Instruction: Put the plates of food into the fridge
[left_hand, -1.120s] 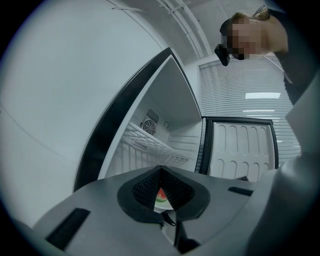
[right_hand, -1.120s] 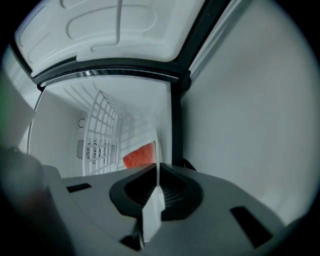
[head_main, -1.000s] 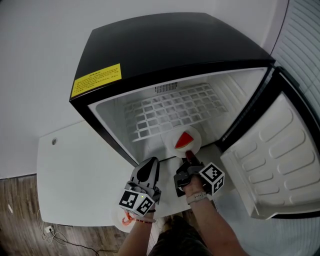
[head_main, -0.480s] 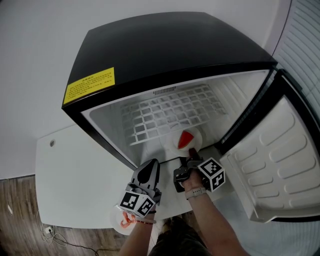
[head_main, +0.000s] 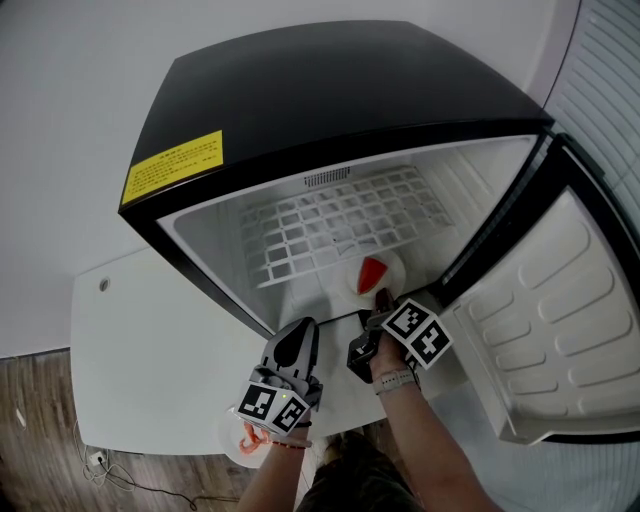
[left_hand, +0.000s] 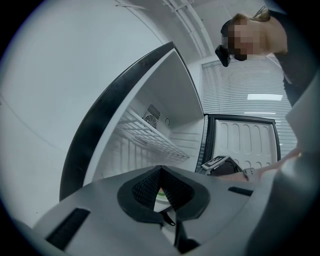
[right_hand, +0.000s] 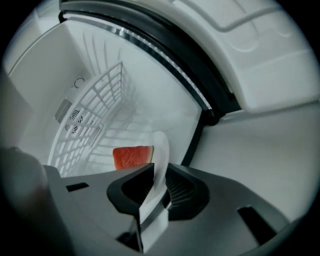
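Observation:
A white plate (head_main: 385, 268) with a red watermelon slice (head_main: 371, 272) lies on the floor of the open black fridge (head_main: 340, 90), near its front right. My right gripper (head_main: 383, 300) reaches in at the plate's near rim. In the right gripper view the rim (right_hand: 161, 155) stands between the jaws, which have just been opening and are now open, no longer pressing on it. The slice (right_hand: 131, 157) shows just behind. My left gripper (head_main: 303, 325) hangs shut and empty in front of the fridge, left of the right one. A second plate with food (head_main: 245, 435) sits on the table under my left wrist.
The fridge door (head_main: 560, 310) swings open to the right. A white wire shelf (head_main: 340, 225) spans the fridge above the plate. The fridge stands on a white table (head_main: 150, 350). Wooden floor (head_main: 40, 420) shows at the lower left, and window blinds (head_main: 610, 90) at the right.
My right hand has rolled, so its marker cube now faces up and sits higher. The plate with the slice has shifted slightly deeper into the fridge. My left gripper has stayed put.

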